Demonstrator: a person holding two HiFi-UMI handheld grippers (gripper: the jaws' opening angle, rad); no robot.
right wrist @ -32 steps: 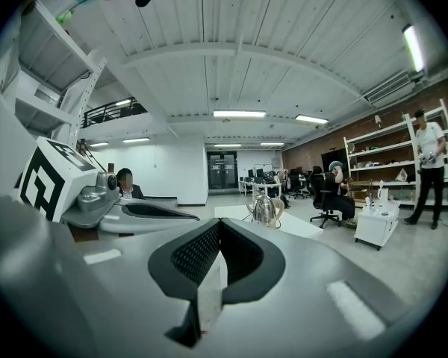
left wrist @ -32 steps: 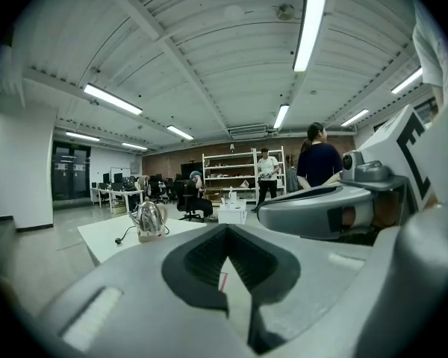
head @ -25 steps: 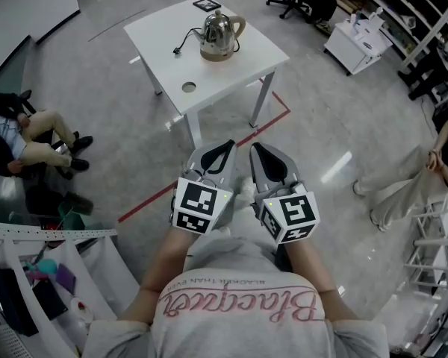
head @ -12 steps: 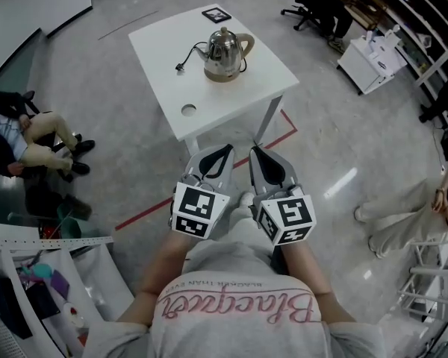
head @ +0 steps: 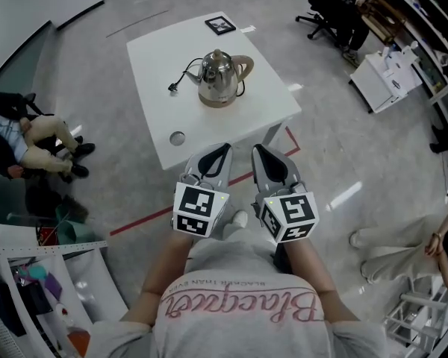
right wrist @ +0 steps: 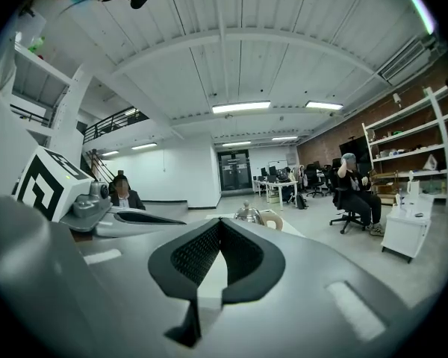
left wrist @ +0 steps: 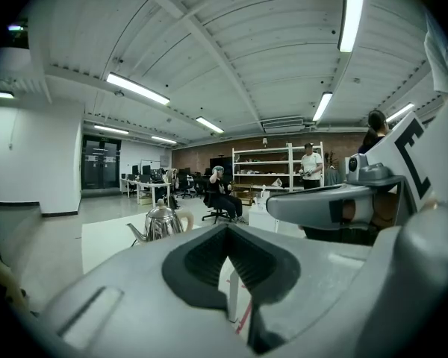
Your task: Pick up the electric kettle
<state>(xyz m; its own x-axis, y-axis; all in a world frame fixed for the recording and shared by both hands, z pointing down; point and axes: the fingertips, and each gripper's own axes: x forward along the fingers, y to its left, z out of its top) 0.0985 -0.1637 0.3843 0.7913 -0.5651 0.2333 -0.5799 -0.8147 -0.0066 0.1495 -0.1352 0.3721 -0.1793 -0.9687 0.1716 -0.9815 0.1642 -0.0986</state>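
Observation:
A steel electric kettle [head: 219, 77] with a cream handle stands on its base in the middle of a white table [head: 153, 58]. Its black cord trails left to a plug [head: 172, 88]. My left gripper [head: 225, 146] and right gripper [head: 257, 148] are held side by side in front of my chest. Both are short of the table's near edge, both are shut, and neither holds anything. In the left gripper view the kettle [left wrist: 162, 222] shows small beyond the gripper [left wrist: 228, 227]. In the right gripper view the kettle [right wrist: 248, 214] peeks just over the gripper [right wrist: 220, 222].
The table has a round cable hole [head: 178, 137] near its front and a small black-framed item [head: 220, 24] at its far edge. Red floor tape [head: 145, 218] runs under it. A person sits at the left [head: 22, 136]. A white cart [head: 388, 80] stands at the right, shelving [head: 30, 289] at bottom left.
The table and kettle have come nearer and slid down in the head view as I walked toward them. Both grippers stay shut, side by side.

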